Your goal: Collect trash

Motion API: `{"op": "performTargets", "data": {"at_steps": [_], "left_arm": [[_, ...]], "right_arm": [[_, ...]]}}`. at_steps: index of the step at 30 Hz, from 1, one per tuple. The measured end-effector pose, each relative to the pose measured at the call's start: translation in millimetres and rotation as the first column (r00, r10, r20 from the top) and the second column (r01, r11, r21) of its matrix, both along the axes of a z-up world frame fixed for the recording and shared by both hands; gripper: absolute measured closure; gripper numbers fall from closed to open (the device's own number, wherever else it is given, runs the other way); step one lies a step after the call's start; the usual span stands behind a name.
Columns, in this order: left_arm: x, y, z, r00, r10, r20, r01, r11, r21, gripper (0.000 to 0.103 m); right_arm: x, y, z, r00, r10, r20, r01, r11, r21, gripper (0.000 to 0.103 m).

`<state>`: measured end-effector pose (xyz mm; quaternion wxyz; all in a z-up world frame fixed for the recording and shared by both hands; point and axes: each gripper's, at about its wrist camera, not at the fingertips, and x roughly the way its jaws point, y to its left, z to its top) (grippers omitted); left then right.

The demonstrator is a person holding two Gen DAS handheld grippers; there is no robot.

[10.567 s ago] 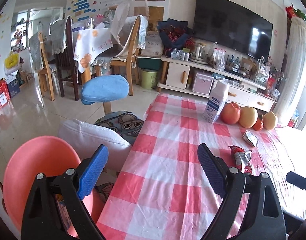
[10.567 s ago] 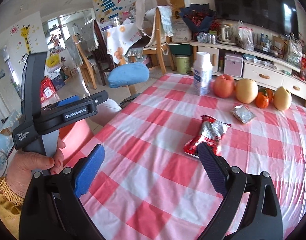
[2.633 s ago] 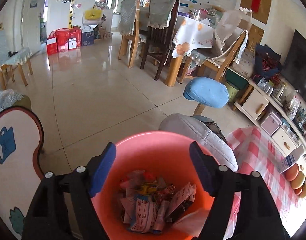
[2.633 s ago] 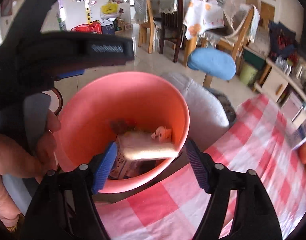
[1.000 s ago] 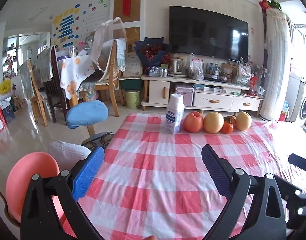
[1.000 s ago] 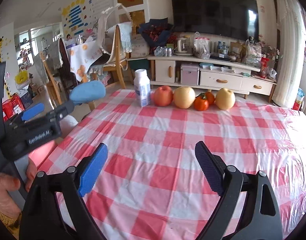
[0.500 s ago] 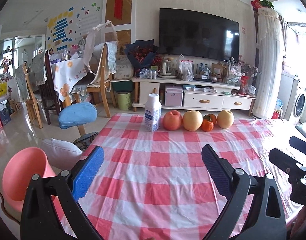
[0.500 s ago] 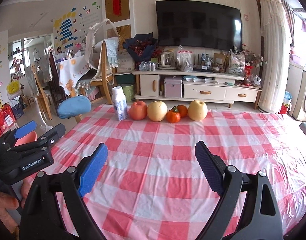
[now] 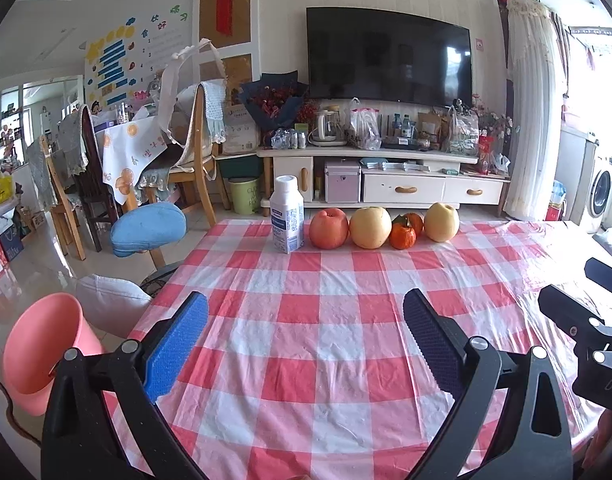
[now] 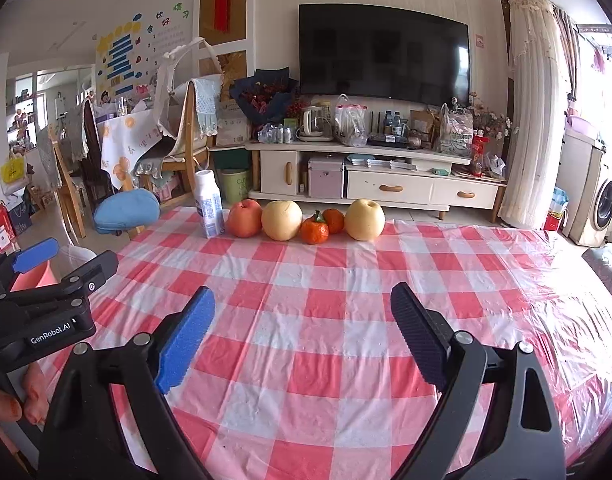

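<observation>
A pink trash bin [image 9: 38, 354] stands on the floor off the table's left edge; only a sliver of the bin [image 10: 32, 276] shows in the right wrist view. My left gripper [image 9: 306, 344] hovers open over the red-and-white checked tablecloth [image 9: 329, 320], nothing between its fingers. My right gripper [image 10: 302, 336] is also open and empty above the cloth [image 10: 325, 292]. No wrappers lie on the cloth in either view. Each gripper's body shows at the edge of the other's view.
At the table's far edge stand a white bottle [image 9: 287, 214], an apple [image 9: 329, 228], two pears and two oranges in a row. A blue-cushioned stool [image 9: 148, 229] and a grey cushion [image 9: 110, 306] sit left of the table. A TV cabinet [image 9: 385, 184] lies beyond.
Both grippers have swung from over the pink bin, where a carton dropped in, back over the table. In the last second they drifted right and pulled back a little.
</observation>
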<state>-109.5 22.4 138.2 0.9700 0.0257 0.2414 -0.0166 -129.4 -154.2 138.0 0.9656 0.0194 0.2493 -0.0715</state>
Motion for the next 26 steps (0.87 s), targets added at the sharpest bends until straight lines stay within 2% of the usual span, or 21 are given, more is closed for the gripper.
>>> {"op": "performTargets", "data": {"at_steps": [8,14,21,26], "left_arm": [[11,-13,-13,1.0,-0.002,-0.021,0.002,1.0,0.029,0.006],[27,-21,-32,0.998,-0.013,-0.057,0.016,0.999,0.051,0.006],[63,-31,-71,0.978,-0.024,-0.207,0.03,0.999,0.029,0.006],[98,-36,-110,0.936,0.001,-0.351,-0.003,1.0,-0.005,0.006]], "right_arm": [[11,-6,-9,1.0,0.006,-0.025,-0.005,1.0,0.016,0.012],[28,-9,-24,0.997,0.002,-0.079,-0.001,1.0,0.017,0.012],[63,-18,-60,0.977,-0.042,-0.21,0.044,0.999,0.006,0.01],[88,-28,-95,0.937,-0.071,-0.342,0.088,0.996,0.033,0.009]]}}
